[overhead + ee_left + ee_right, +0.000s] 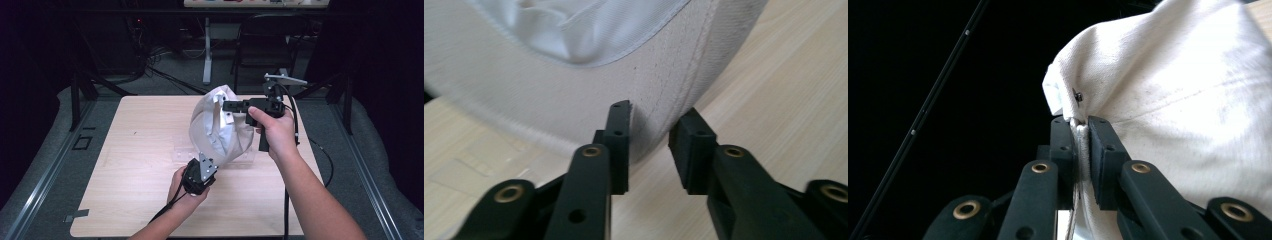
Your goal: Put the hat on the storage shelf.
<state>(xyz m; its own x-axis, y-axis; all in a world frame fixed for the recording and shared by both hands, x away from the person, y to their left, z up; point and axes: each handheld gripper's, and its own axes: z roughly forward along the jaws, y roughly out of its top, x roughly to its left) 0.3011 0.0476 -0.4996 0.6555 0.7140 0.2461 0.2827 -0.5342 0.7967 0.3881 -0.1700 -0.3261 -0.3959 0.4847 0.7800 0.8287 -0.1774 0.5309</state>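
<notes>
I see a white cap (216, 131) held up over the middle of the table (125, 175), tilted, its lower edge close to the wood.

Right claw (231, 106): clamped on the cap's upper edge. In the right gripper view the 2 jaws stand nearly together with a fold of white cloth (1081, 131) pinched between the pads. A small dark eyelet (1077, 95) sits in the fabric just above the pinch. The right hand (276, 134) holds that gripper level, pointing toward the left of the high view, well above the table.

Left claw (649, 145): the jaws stand apart, one each side of the cap's lower rim (651, 120). The left pad lies against or just beside the cloth; I can't tell if it presses. The right pad shows a gap to the fabric. I read this claw as not yet gripping. In the high view the left hand (187, 192) comes in from below, the gripper pointing up and away at the cap's bottom.

The cap's pale lining (574, 30) faces the left gripper's camera. A clear flat piece (182, 152) lies on the table under the cap; too faint to identify.
</notes>
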